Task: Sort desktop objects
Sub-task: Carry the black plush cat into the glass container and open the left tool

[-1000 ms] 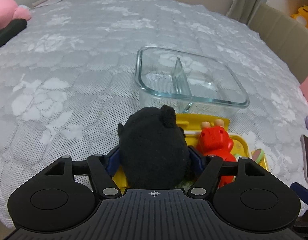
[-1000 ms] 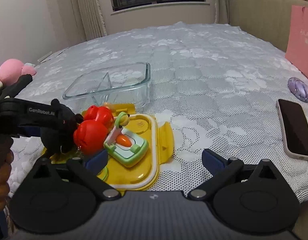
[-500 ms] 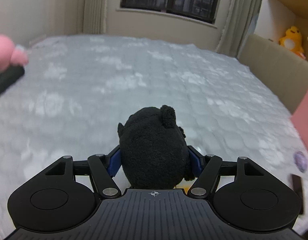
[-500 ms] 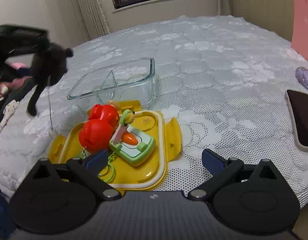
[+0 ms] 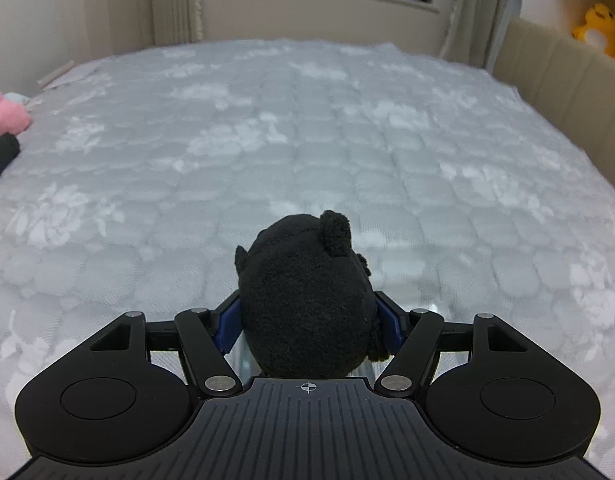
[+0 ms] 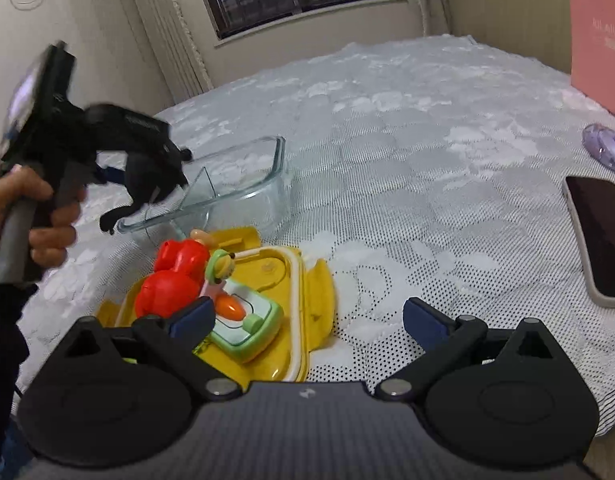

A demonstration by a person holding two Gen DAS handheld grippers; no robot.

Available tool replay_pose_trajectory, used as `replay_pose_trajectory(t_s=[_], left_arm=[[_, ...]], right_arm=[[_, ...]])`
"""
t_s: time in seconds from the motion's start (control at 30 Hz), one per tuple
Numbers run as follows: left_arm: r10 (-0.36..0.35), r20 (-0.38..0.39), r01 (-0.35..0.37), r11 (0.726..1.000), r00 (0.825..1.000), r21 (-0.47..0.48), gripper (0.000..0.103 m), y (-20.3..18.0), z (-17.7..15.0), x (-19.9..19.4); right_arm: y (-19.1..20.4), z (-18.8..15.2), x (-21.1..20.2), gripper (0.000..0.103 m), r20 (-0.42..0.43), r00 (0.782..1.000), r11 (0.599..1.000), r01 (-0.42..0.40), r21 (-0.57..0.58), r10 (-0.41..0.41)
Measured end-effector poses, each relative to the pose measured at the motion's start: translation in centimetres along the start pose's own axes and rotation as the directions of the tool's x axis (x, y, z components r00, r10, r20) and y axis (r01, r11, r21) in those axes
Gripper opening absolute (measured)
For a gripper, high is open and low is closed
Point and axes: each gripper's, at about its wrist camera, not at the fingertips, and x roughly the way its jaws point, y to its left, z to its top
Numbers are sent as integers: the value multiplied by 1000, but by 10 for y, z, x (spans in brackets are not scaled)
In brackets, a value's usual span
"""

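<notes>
My left gripper point(image 5: 307, 320) is shut on a black plush toy point(image 5: 307, 300) and holds it in the air. In the right wrist view the left gripper point(image 6: 147, 168) hangs the plush toy point(image 6: 147, 176) over the near left end of the clear divided glass container point(image 6: 243, 176). A yellow lid point(image 6: 291, 304) lies in front of the container and carries a red toy point(image 6: 171, 280) and a green toy point(image 6: 243, 320). My right gripper point(image 6: 307, 316) is open and empty, low over the lid's right side.
A phone point(image 6: 599, 240) and a purple mouse point(image 6: 605, 152) lie at the right on the white lace cloth point(image 6: 427, 160). A pink bag point(image 6: 599, 32) stands at the far right. A pink plush point(image 5: 3, 112) sits at the left edge.
My left gripper has lifted the black plush off the yellow lid and carried it forward, over the glass container's near end. My right gripper has stayed open and moved slightly closer to the lid.
</notes>
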Motion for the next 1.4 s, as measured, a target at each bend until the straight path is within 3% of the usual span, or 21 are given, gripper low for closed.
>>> replay_pose_trajectory(t_s=[0.1,0.2,0.3,0.47,0.63,0.9,1.0,1.17,1.4], left_arm=[[6,119,-7,1000,993,8,73,3,19,-30],[23,223,-31,999,975,35,74,1,30,-56],[14,207,-26,998,978,59,74,-3,22,-53],[23,66,-27,997,998,72,74,-6,-7,-16],[32,-7,-32,998,999,63,77,-1,-27,-4],[57,15,-58,994,998,95,92,-4,-32,-12],[53,38,-56,995,998,79,93,1,-30,-22],[8,46,-8,1000,999,19,94,17,-36,-47],[-82,-30,79,993,996,-92,97,48,-82,-83]], right_arm=[[0,-1,4,101,-18,1000,1000,-10,10,11],[1,-2,6,101,-24,999,1000,-22,18,23],[0,-3,6,101,-28,999,999,-35,32,36],[3,-5,3,101,-24,999,999,-38,23,39],[5,-5,1,101,-17,999,999,-34,10,34],[6,-6,8,101,-50,998,999,-28,23,29],[8,-5,8,101,-60,998,1000,-15,18,16],[16,-2,3,101,-53,999,1000,4,-3,-4],[41,8,-3,101,-19,1000,995,22,-94,-23]])
